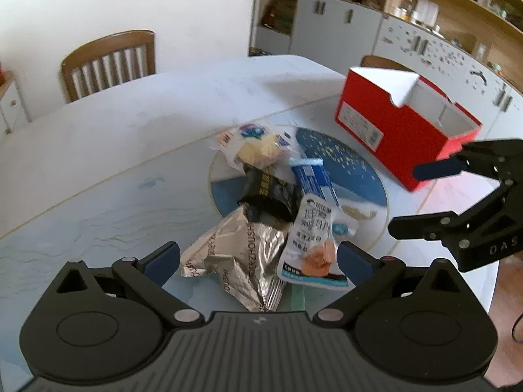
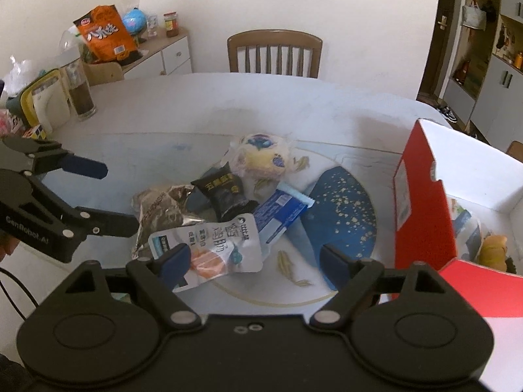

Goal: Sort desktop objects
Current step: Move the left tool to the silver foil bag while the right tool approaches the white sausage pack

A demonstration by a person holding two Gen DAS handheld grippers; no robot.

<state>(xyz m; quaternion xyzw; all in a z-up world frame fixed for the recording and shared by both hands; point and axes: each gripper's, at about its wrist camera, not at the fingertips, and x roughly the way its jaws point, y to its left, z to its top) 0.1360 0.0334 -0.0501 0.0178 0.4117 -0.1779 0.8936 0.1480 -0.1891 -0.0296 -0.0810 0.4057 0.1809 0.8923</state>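
Both grippers hover with jaws wide, holding nothing: left gripper (image 1: pixel 258 261) above the foil bag (image 1: pixel 242 261), right gripper (image 2: pixel 255 261) above the white pouch (image 2: pixel 215 245). Red box (image 2: pixel 421 209) stands right of them.

Your surface (image 1: pixel 114 150) reads smooth and glossy, a pale marbled top with a blue printed disc (image 1: pixel 353 170) inlaid flush. The foil bag (image 1: pixel 242 258) is crinkled metallic film, bright and mirror-like. The black packet (image 1: pixel 271 192) is semi-gloss plastic with gold print. The sausage pouch (image 1: pixel 310 241) is smooth white plastic film with a sheen, and the blue wrapper (image 1: pixel 313 179) looks the same. The clear bag (image 1: pixel 251 143) is thin transparent film over something soft and yellow. The box (image 1: pixel 392 124) is matt red cardboard outside, plain white inside. Your grippers' bodies, left (image 1: pixel 258 259) and right (image 2: pixel 253 263), are matt black plastic with dull metal pins; pads (image 1: pixel 163 261) are matt blue. The chair (image 2: pixel 274 52) is varnished wood.
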